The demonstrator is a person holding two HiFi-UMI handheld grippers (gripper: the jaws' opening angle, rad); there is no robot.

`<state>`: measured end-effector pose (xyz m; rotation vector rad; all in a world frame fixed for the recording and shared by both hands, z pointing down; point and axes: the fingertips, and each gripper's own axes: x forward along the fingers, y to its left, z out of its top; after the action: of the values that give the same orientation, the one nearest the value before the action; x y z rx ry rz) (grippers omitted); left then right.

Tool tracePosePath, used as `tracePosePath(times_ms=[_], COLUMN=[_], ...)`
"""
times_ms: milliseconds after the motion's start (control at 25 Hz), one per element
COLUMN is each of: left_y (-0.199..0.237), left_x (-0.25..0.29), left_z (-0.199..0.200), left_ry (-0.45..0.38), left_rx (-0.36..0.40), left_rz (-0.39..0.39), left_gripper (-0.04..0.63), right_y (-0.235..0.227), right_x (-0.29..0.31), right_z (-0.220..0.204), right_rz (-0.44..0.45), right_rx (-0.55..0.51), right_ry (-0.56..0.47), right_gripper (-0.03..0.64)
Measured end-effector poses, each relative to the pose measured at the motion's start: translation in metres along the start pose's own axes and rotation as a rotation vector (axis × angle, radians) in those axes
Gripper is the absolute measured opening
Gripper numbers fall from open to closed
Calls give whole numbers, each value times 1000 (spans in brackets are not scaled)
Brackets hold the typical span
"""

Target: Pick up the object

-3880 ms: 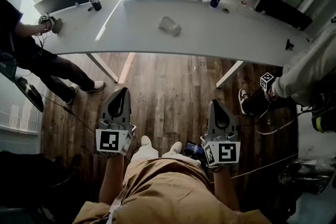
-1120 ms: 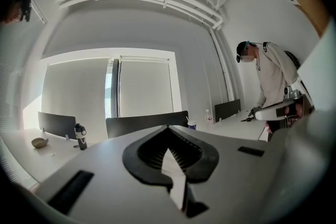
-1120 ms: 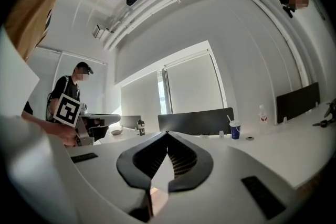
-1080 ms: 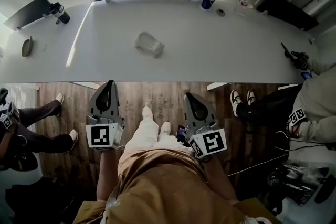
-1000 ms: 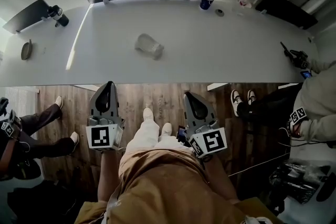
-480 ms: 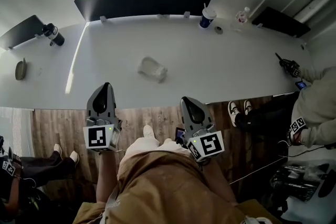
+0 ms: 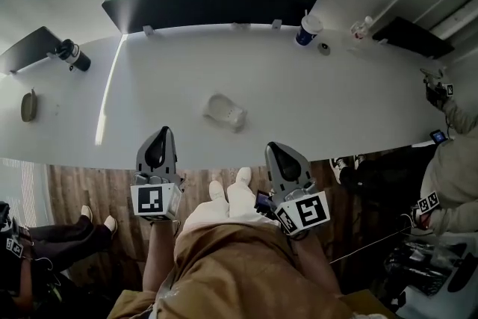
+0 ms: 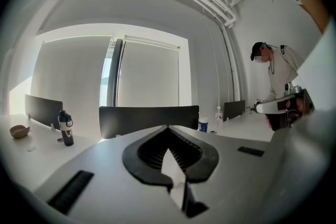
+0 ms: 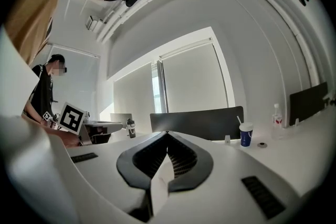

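Note:
The object (image 7: 225,111) is a small pale, rounded thing lying alone near the middle of the long white table (image 7: 134,123). My left gripper (image 7: 160,134) hovers at the table's near edge, to the left of the object and short of it. Its jaws are shut with nothing between them. My right gripper (image 7: 275,149) is at the same edge, to the right of the object, also shut and empty. In the left gripper view the left gripper (image 8: 168,129) shows its jaws pressed together, as does the right gripper (image 9: 167,137) in the right gripper view. Neither gripper view shows the object.
A dark partition (image 7: 209,5) runs along the table's far side. A blue cup (image 7: 307,30) and a clear bottle (image 7: 361,28) stand far right, a black bottle (image 7: 72,55) and a brown bowl (image 7: 28,105) far left. A person (image 7: 454,160) sits at the right end.
Both grippers have come forward from over the wooden floor to the table's near edge. The table and the object now lie closer in the head view. Both pairs of jaws stay shut.

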<state>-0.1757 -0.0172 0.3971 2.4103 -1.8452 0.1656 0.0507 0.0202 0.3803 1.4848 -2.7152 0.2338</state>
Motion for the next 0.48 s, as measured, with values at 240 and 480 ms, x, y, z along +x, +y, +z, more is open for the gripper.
tracePosePath(times_ms=[240, 480], left_y=[-3, -14], left_x=[42, 78], left_z=[10, 27], left_ry=[7, -13], left_rx=[-4, 11], left_rz=[2, 6], left_gripper=[6, 6], right_y=[-36, -66], right_x=[29, 49], right_z=[-2, 4], right_rz=[-6, -11], right_rx=[-25, -34], right_ry=[34, 36], right_gripper=[6, 6])
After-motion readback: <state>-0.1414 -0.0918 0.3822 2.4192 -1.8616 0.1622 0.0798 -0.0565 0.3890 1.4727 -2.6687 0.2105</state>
